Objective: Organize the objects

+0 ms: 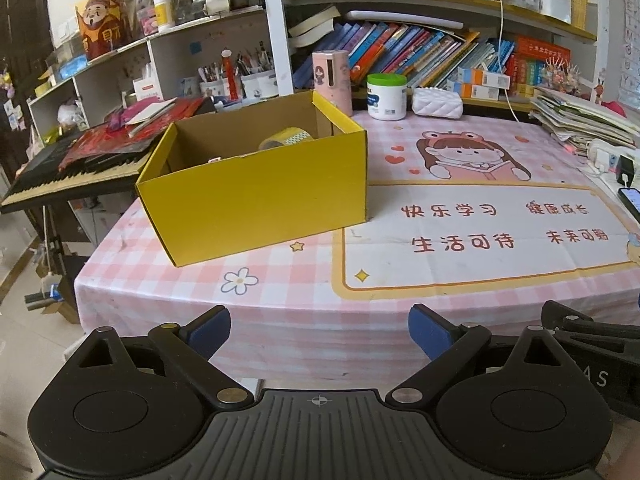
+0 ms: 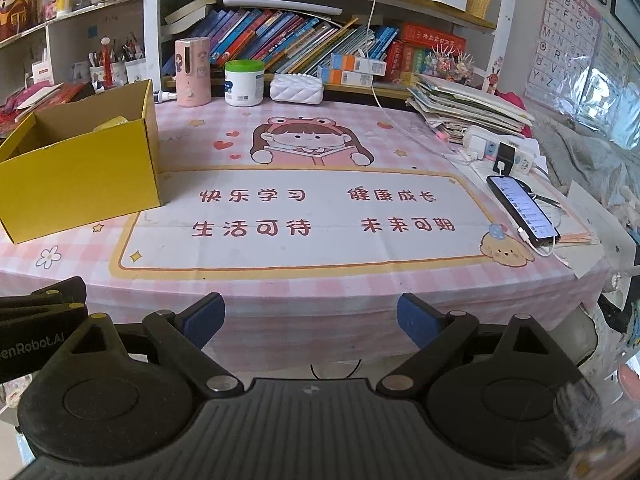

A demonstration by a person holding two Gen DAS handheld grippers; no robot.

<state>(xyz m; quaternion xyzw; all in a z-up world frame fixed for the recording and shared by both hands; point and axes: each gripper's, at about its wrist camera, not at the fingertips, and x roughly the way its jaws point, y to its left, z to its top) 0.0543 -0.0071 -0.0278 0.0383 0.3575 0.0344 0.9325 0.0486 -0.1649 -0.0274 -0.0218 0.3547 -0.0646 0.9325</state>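
Yellow cardboard box [image 1: 256, 196] sits near the tabletop's [image 1: 304, 300] left edge, a tape roll [image 1: 285, 138] inside. Both the left hand-held gripper [image 1: 319, 332] and right hand-held gripper [image 2: 311, 320] hover spread and empty off the near edge, well apart from the box.

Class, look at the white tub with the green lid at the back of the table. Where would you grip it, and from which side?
Grip the white tub around its straight round wall, below the green lid, coming level from the front. It stands upright, with the pink dispenser and white quilted pouch close beside it, so the front looks freest.
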